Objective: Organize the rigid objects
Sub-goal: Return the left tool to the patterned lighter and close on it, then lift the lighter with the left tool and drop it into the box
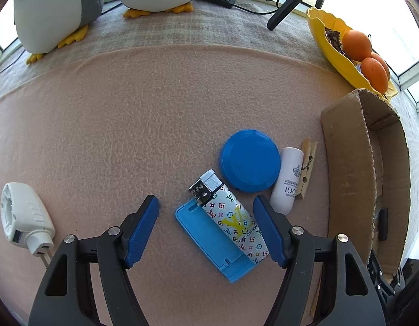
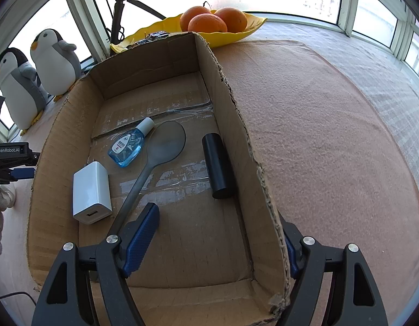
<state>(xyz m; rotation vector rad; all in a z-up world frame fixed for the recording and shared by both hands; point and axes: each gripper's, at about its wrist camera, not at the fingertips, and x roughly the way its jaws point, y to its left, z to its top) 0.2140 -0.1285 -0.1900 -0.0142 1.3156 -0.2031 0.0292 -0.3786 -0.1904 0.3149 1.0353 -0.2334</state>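
My left gripper [image 1: 206, 228] points down at the pink cloth, its jaws apart. Between them a patterned lighter [image 1: 231, 214] lies slanted on a flat blue case [image 1: 206, 241]; the right finger stands close beside the lighter, the left finger well clear. Just beyond lie a round blue lid [image 1: 250, 160], a white tube [image 1: 286, 180] and a wooden clothespin [image 1: 307, 168]. My right gripper [image 2: 215, 247] is open and straddles the right wall of the cardboard box [image 2: 236, 114], one finger inside and one outside. Inside lie a white charger [image 2: 91, 193], a blue bottle [image 2: 130, 144], a grey spoon [image 2: 160, 146] and a black cylinder [image 2: 217, 165].
A white plug adapter [image 1: 22, 217] lies at the left on the cloth. The cardboard box [image 1: 345, 179] stands right of the loose items. Behind it sits a yellow dish [image 1: 331, 51] with oranges [image 1: 356, 44]. Two plush penguins [image 1: 54, 8] stand at the back, beside tripod legs and cables.
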